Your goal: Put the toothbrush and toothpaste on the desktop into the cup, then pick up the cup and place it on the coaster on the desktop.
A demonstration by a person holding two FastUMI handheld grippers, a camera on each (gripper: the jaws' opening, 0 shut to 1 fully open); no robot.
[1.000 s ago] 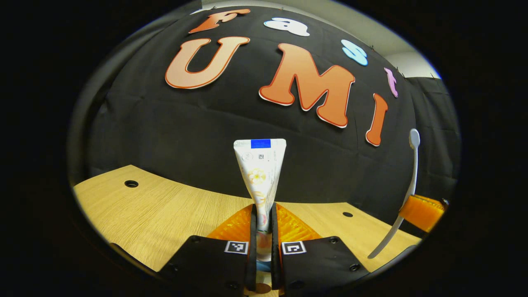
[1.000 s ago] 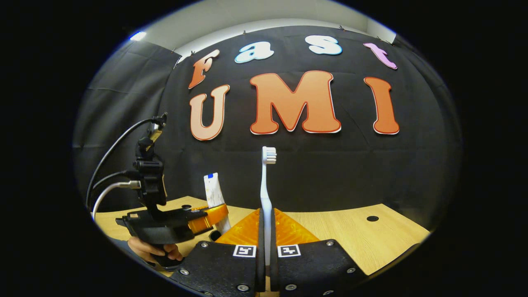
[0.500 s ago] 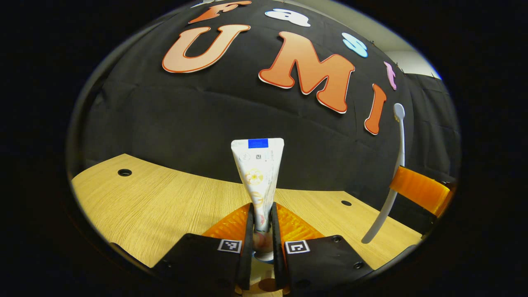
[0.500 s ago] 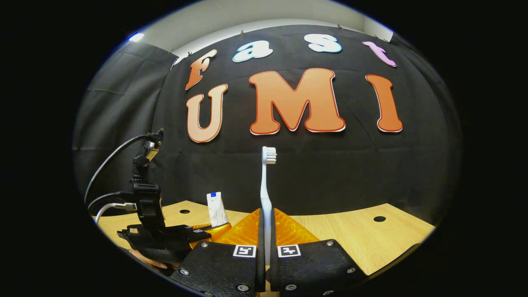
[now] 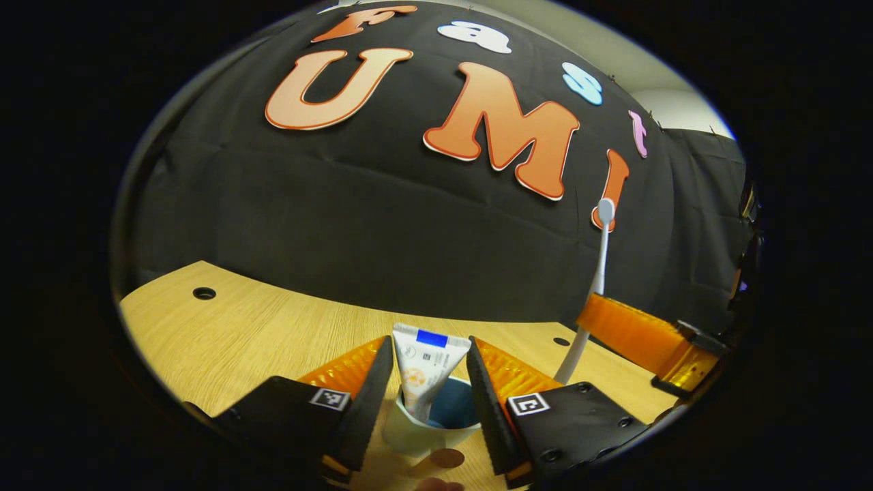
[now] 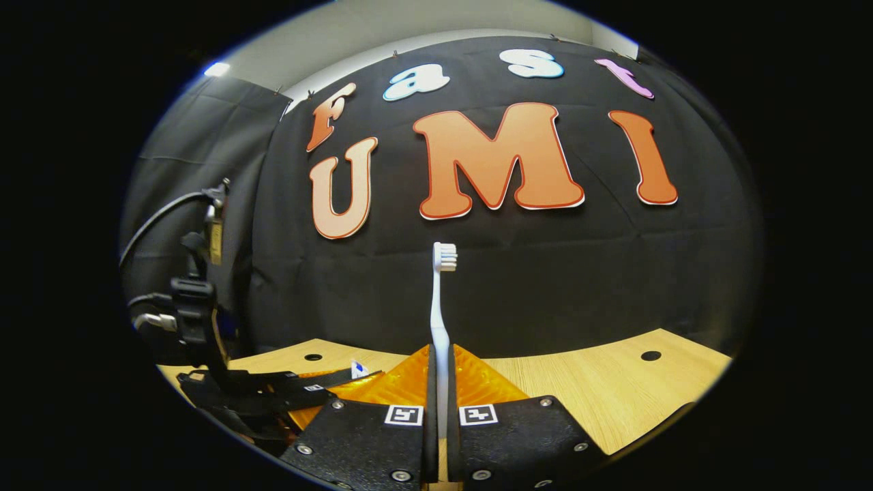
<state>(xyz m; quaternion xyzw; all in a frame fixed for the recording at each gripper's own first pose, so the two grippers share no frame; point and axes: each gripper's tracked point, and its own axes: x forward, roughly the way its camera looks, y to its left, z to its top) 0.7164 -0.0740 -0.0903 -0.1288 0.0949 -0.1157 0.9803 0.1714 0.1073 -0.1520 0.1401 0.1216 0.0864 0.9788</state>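
Left gripper (image 5: pixel 428 382): fingers spread apart, gripping nothing. Between them stands the toothpaste tube (image 5: pixel 424 368), crimped end up, its lower end inside the cup (image 5: pixel 430 426). The cup has a pale outer wall and a blue interior; its base is cut off by the fingers and the lower edge of the left gripper view. The tube's cap end is hidden within the cup. Small brown round shapes lie just below the cup; what they are cannot be made out.

Right gripper (image 6: pixel 440 382): fingers closed on the toothbrush (image 6: pixel 440 320), which stands upright, white bristle head on top. The handle's lower end is hidden between the black finger plates. The finger pads are ribbed translucent orange. In the left gripper view the toothbrush (image 5: pixel 592 293) and the right gripper (image 5: pixel 580 320) appear at the right, partly cut off, above the wood-grain desktop (image 5: pixel 259 334).

In the right gripper view the left gripper (image 6: pixel 320 392) sits low at the left, with only a corner of the toothpaste tube (image 6: pixel 357 369) visible.
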